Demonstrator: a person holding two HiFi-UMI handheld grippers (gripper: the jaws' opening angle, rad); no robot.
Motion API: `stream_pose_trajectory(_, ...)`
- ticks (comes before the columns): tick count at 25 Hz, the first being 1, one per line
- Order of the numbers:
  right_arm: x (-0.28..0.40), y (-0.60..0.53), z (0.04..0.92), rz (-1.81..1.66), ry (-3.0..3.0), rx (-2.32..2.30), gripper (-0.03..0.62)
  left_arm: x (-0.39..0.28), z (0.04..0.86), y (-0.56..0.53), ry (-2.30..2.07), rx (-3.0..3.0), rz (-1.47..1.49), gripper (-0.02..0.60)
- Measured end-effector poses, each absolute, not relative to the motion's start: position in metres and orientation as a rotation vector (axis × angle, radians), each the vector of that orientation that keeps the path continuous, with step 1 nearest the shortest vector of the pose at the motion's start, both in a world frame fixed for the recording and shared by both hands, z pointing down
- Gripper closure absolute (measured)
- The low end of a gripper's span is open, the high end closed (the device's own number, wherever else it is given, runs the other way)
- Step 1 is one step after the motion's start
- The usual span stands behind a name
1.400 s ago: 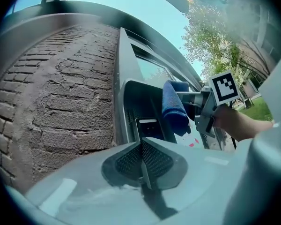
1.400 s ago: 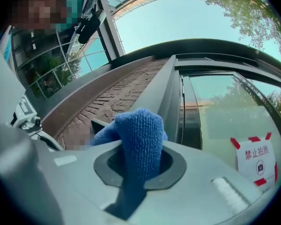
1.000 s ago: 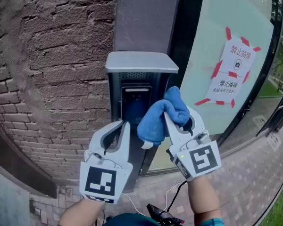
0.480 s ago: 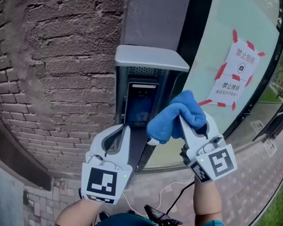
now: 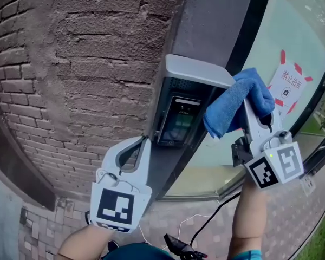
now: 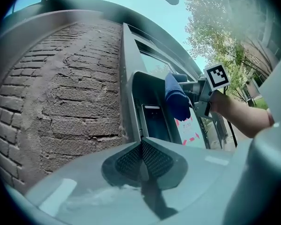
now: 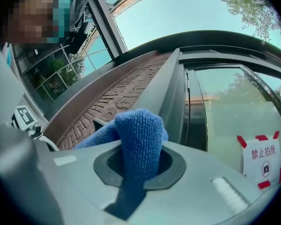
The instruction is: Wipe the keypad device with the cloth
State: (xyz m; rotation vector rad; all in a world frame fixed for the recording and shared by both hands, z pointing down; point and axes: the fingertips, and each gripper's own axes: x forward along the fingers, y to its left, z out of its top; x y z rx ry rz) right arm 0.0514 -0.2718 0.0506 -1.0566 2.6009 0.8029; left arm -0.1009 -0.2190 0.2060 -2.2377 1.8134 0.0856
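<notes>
Head view showed the keypad device (image 5: 179, 124) on a dark pillar, with the brick wall (image 5: 70, 64) close on its left edge and open room on its right, in front of the glass pane (image 5: 300, 42). The left gripper (image 5: 143, 142) had its jaws pressed together with nothing between them. Its tips were just beside the device's lower left corner, and its body covered the housing below that. The right gripper (image 5: 249, 108) was clamped on the blue cloth (image 5: 233, 106), which hung at the right end of the device's hood (image 5: 197, 69). Whether the cloth touched the hood could not be told.

The right gripper's fingertips were buried in the cloth, and the markings on the lit screen were too small to make out. The sign (image 5: 291, 85) on the glass was partly hidden behind the cloth.

Against half a second earlier, the cloth sat higher and further right, up at hood level rather than beside the screen. The left gripper remained at the same corner.
</notes>
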Motion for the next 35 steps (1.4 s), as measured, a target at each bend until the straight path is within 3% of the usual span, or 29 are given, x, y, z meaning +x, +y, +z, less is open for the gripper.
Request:
stream_pose_trajectory(17, 0.044, -0.304, 0.228, 0.553, 3.114, -1.074, 0.551, -0.083, 0.232, -0.235, 1.732, -2.342, 0.004, 0.589)
stream_pose_trajectory(28, 0.087, -0.255, -0.007, 0.818, 2.474, -1.241, 0.551, -0.085, 0.226, -0.228, 1.709, -2.353, 0.032, 0.589)
stream_pose_trajectory(35, 0.011, -0.264, -0.006, 1.113, 2.757, -1.209, 0.551, -0.107, 0.224, -0.219, 1.754, -2.324, 0.066, 0.588)
